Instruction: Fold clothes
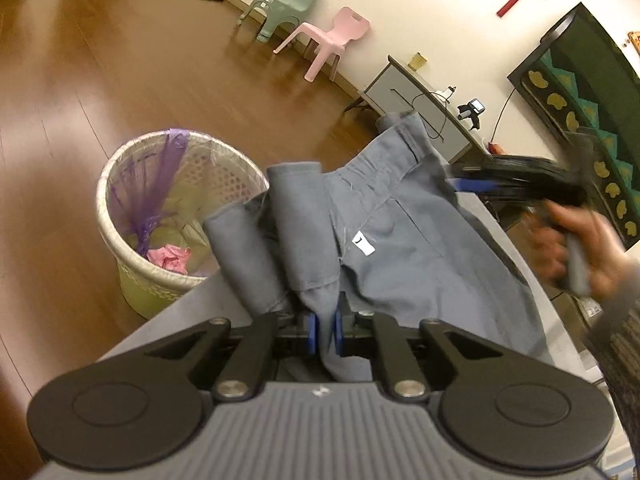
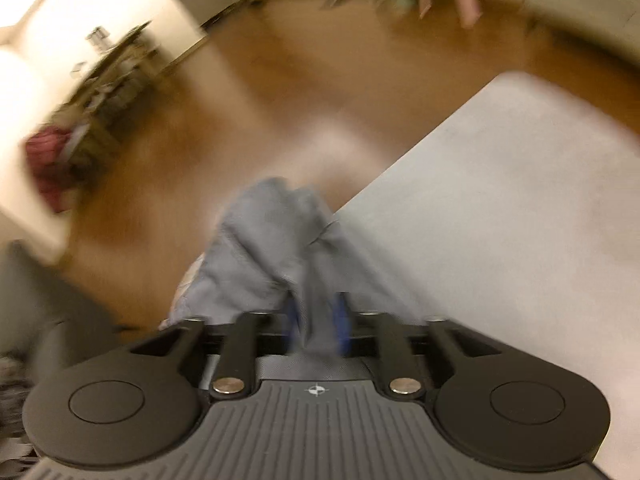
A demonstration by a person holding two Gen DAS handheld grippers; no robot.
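Grey-blue trousers [image 1: 400, 240] with a small white tag lie rumpled on the grey table [image 1: 188, 308], their legs bunched toward the near left corner. My left gripper [image 1: 325, 330] is shut on a fold of the cloth between its blue pads. My right gripper [image 1: 480, 180], held by a hand [image 1: 568, 248], is blurred at the garment's right edge by the waistband. In the right wrist view the trousers [image 2: 264, 248] run up from between the pads of the right gripper [image 2: 316, 320] and hang over the table [image 2: 480, 200] edge. Blur hides whether those pads press.
A lined wastebasket [image 1: 160, 216] holding pink paper stands on the wooden floor just left of the table corner. A pink chair [image 1: 328, 40] and a green chair [image 1: 280, 8] stand by the far wall, a grey cabinet [image 1: 420, 100] and a dark green stand [image 1: 580, 100] to the right.
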